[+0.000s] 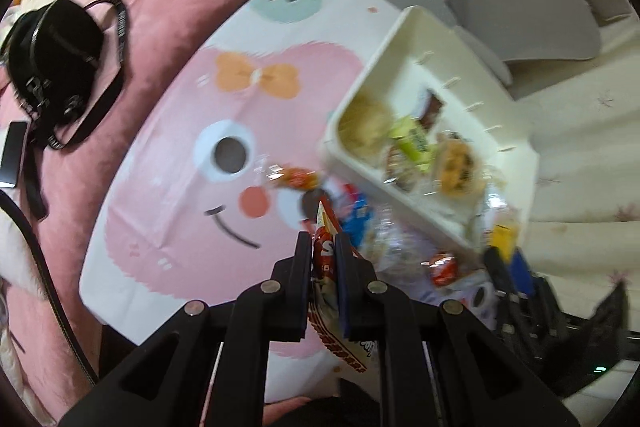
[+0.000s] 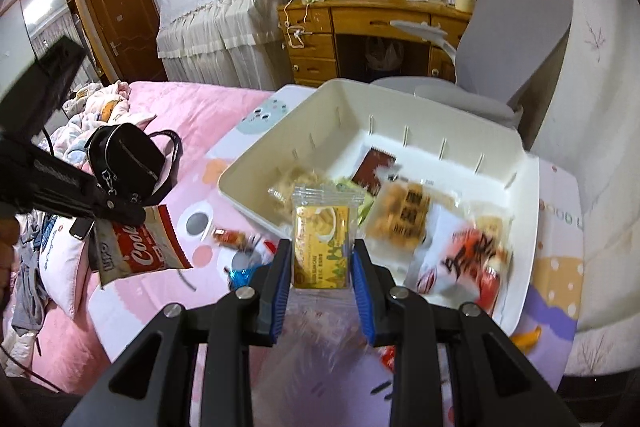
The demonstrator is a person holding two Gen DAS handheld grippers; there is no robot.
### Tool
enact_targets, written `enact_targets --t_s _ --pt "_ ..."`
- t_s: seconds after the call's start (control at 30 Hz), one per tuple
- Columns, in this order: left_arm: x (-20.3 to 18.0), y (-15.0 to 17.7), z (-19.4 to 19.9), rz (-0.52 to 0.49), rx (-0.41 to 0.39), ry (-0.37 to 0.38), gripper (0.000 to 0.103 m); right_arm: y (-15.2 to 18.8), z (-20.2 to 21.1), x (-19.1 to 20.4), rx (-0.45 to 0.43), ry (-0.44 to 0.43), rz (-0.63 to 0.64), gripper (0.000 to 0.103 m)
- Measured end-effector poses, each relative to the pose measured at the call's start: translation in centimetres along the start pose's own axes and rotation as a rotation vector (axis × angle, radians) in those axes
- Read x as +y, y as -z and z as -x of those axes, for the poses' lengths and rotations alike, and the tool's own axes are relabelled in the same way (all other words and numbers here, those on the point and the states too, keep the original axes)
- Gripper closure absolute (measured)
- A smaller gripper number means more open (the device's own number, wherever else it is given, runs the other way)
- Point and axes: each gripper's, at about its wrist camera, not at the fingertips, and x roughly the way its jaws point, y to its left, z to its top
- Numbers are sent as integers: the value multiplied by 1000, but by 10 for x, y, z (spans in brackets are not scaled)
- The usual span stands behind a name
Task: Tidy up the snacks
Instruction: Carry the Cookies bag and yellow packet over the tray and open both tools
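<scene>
My left gripper is shut on a red-and-white cookie packet, held edge-on above the table. In the right wrist view the same gripper comes in from the left with the cookie packet hanging from it. My right gripper is shut on a yellow snack packet, just in front of the near wall of a white bin. The bin holds several wrapped snacks. Loose snacks lie on the cloth beside it: an orange wrapped sweet, a blue packet and a red round one.
The small table carries a pink cartoon-face cloth and stands against a pink bed. On the bed lie a black bag with its strap and a dark phone. Behind the bin are a grey office chair and a wooden desk.
</scene>
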Motion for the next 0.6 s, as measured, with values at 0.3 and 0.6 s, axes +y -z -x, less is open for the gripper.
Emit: enact_targets --t_s 0.3,0.6 --pt "-71 -31 19 -146 -95 63 93 -8 -8 -21 -28 23 -22 74" --pt "-118 -36 5 -261 -104 23 74 -2 -10 -49 -8 45 -151 43"
